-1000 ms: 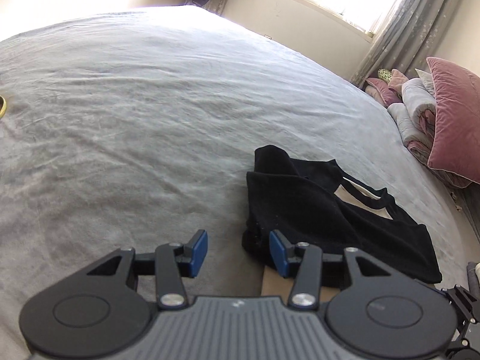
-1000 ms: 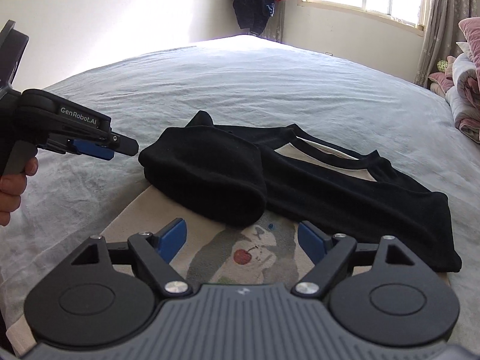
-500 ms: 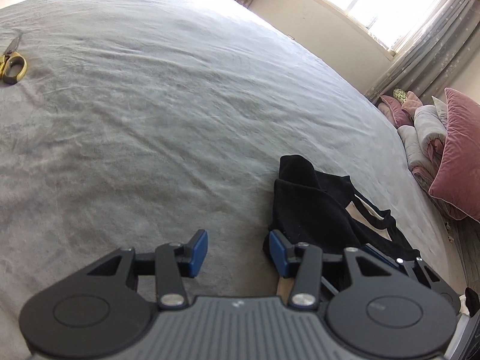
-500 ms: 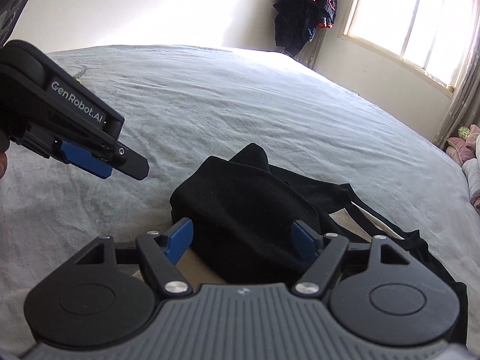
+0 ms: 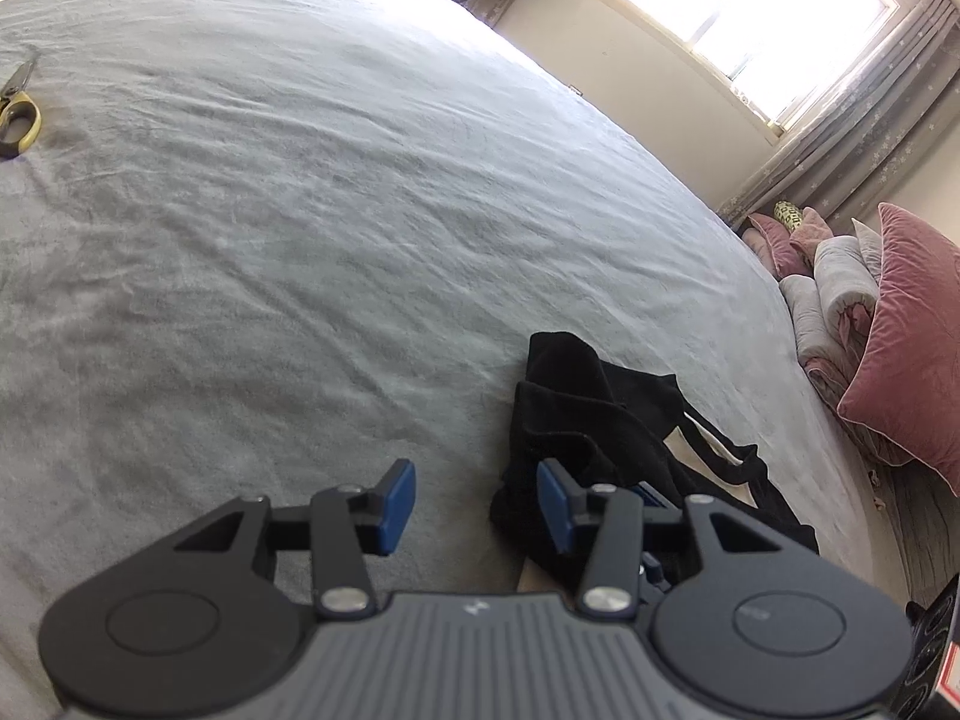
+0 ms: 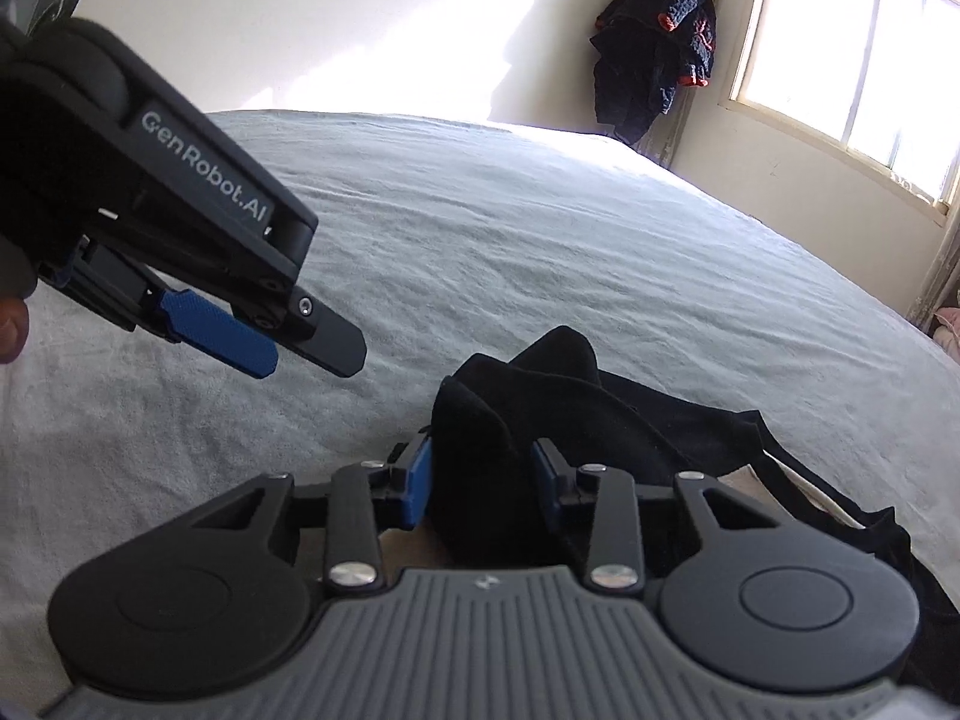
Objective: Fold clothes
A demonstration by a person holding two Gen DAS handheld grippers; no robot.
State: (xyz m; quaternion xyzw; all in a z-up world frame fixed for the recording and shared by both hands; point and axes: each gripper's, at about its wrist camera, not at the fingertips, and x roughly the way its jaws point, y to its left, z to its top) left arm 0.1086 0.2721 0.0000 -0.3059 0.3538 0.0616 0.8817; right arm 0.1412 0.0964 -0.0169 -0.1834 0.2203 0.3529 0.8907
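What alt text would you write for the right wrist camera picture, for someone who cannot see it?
The right gripper has just closed its blue-padded jaws on a bunched fold of a black garment lying on a grey bedspread. The left gripper hovers open at upper left, holding nothing. A sunlit window and hanging dark clothes lie behind.

Right gripper (image 6: 483,480) jaws just closed on cloth; left gripper (image 5: 474,501) gapes.

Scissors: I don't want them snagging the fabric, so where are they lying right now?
In the left wrist view the scissors lie at the far left edge on the grey bedspread, well away from the black garment.
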